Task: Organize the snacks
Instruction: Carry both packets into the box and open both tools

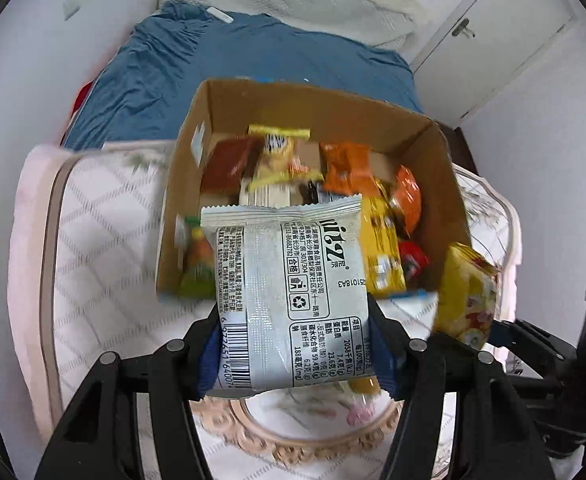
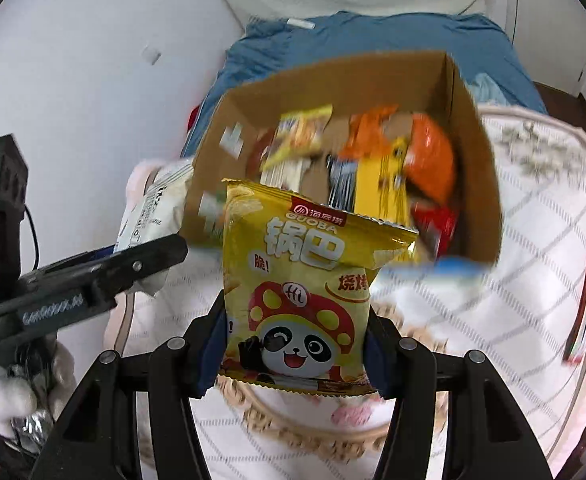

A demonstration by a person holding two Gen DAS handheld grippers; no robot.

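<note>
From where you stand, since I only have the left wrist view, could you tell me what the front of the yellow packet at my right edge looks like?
Observer: The yellow packet shows a panda in a red mushroom cap and the word GUOBA.
Operator: Thank you. Is the right gripper really gripping it?
Observer: Yes, the right gripper is shut on its lower part, a finger pressed against each side edge.
Operator: And where is it relative to the cardboard box?
Observer: It is held upright in front of the cardboard box, its top edge overlapping the box's near wall; I cannot tell whether they touch.
</note>
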